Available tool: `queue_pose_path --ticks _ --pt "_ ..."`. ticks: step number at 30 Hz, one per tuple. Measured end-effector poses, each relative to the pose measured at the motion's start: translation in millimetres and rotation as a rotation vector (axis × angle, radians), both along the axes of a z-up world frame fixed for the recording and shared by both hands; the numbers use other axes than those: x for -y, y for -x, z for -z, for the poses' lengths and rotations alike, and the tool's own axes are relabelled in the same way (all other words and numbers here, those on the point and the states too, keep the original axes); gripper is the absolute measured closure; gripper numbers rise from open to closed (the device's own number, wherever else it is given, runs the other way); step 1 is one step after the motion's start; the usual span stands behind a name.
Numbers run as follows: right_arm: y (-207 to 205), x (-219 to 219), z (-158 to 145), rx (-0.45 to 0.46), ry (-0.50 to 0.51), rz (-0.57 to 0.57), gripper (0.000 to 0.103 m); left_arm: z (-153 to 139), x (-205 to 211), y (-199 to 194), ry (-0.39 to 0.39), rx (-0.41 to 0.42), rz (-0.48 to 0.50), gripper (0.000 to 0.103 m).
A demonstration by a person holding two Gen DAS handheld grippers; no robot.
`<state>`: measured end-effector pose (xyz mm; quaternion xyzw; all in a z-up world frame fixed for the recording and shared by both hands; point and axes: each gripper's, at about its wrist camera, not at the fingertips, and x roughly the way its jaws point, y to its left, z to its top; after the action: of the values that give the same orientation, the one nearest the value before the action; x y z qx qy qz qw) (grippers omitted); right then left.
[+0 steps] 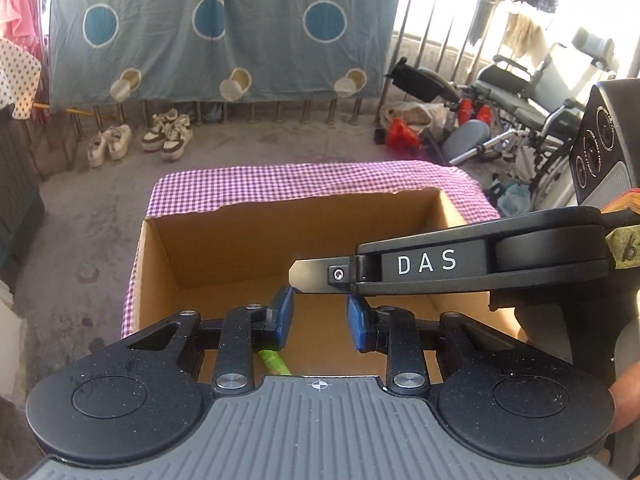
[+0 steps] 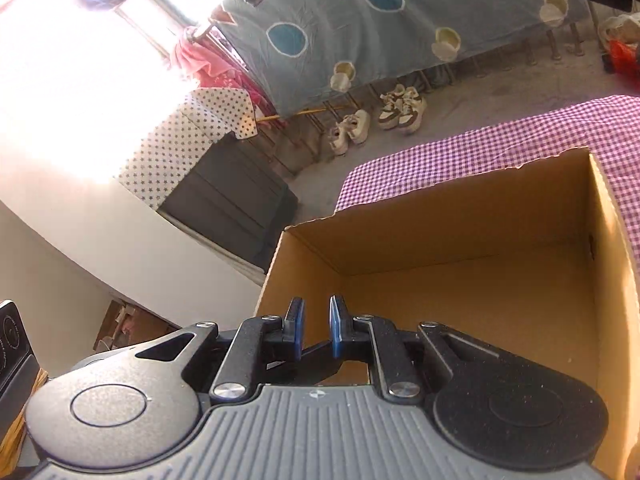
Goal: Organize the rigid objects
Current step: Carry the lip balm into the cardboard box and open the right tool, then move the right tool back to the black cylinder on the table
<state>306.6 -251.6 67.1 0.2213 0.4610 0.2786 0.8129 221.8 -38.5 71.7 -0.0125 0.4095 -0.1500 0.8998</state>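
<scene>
Your left gripper [image 1: 320,322] has a grey ribbed body with a small white crosshair mark at its 12 o'clock edge. At 9 and 3 o'clock of this body sit two round black discs with a speckled, grainy surface. Black link arms with silver screws lead to the fingers [image 1: 282,320], which carry blue pads. Your right gripper [image 2: 318,328] has the same build: grey ribs, crosshair mark, black discs, silver screws, blue pads [image 2: 336,326]. Seen from the left wrist camera, its black side shows the white letters "DAS" and a silver metal tip with one small screw. A bit of your bare skin [image 1: 626,396] shows at 3 o'clock.
</scene>
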Motion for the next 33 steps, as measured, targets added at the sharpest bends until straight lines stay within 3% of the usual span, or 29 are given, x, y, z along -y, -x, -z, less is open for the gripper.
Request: queue_pose_path --ticks 4,6,12,17,24,28,33 --pt "-49 -9 35 -0.145 -0.007 0.03 0.088 21 -16 -39 0.009 -0.087 -0.045 0.074" --pt "-58 -5 40 -0.191 -0.041 0.039 0.088 21 -21 -43 0.008 -0.083 -0.066 0.074" --pt "-43 24 23 -0.176 -0.094 0.039 0.087 8 -37 -21 0.037 -0.064 -0.073 0.07" --pt "0 68 -3 -0.143 -0.167 0.035 0.087 -9 -42 12 0.061 -0.034 -0.04 0.057" --pt "98 136 -35 -0.062 -0.267 0.051 0.086 -40 -51 80 0.099 0.074 -0.021 0.043" --pt "151 172 -24 -0.046 -0.317 0.121 0.085 -37 -51 115 0.115 0.105 -0.026 0.04" --pt "194 188 24 -0.105 -0.272 0.252 0.08 -11 -23 148 0.125 0.104 0.045 0.04"
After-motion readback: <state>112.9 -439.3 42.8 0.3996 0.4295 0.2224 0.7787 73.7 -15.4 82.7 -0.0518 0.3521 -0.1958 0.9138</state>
